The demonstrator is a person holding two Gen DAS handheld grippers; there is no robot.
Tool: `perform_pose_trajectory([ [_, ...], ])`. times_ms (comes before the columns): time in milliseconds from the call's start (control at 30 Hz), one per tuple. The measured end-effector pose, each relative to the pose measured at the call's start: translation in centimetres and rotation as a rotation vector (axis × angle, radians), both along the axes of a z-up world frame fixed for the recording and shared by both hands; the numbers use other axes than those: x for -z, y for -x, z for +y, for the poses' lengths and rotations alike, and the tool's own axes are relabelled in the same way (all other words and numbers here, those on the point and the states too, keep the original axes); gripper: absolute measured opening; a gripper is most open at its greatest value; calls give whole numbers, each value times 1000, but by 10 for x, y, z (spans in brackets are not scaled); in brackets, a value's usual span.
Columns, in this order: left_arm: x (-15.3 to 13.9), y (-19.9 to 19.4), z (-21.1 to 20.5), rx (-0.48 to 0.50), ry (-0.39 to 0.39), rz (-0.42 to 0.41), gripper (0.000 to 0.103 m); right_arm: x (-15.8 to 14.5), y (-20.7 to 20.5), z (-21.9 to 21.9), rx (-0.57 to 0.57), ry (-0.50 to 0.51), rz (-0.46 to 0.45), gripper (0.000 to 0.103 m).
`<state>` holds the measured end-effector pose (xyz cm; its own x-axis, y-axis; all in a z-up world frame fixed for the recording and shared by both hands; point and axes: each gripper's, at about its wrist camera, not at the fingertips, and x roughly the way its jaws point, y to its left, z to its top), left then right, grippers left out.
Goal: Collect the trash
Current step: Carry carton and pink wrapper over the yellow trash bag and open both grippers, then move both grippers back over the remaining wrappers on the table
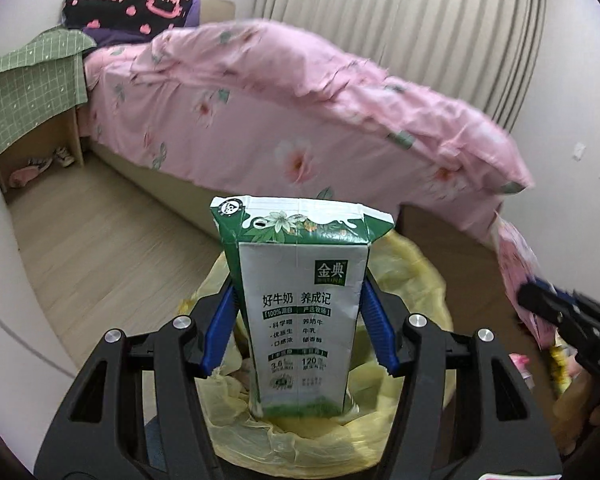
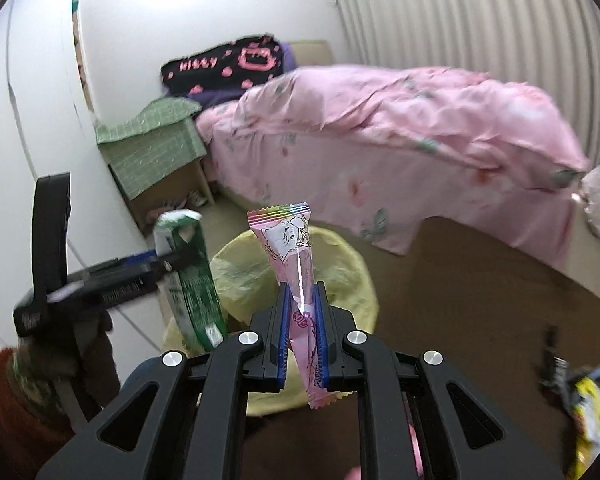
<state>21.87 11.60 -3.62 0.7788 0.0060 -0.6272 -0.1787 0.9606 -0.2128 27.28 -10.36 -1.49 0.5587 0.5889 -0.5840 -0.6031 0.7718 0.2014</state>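
My left gripper (image 1: 300,300) is shut on a green and white milk carton (image 1: 300,308), held upright over a bin lined with a yellow bag (image 1: 412,280). My right gripper (image 2: 302,300) is shut on a long pink snack wrapper (image 2: 296,272), held above the same yellow-lined bin (image 2: 340,272). The left gripper (image 2: 172,264) with the carton (image 2: 192,280) shows at the left of the right wrist view. The right gripper (image 1: 540,300) shows at the right edge of the left wrist view.
A bed with a pink floral quilt (image 1: 300,112) stands behind the bin. A side table under a green cloth (image 1: 32,88) stands at its head, shoes beneath. More wrappers (image 2: 592,412) lie on the brown surface at the right. A white wall (image 2: 40,100) is at the left.
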Motion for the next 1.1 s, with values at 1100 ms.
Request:
perform_pose_trajectory([
  [1100, -12, 5, -52, 183, 81, -75, 77, 35, 28, -109, 211, 72, 2, 44],
])
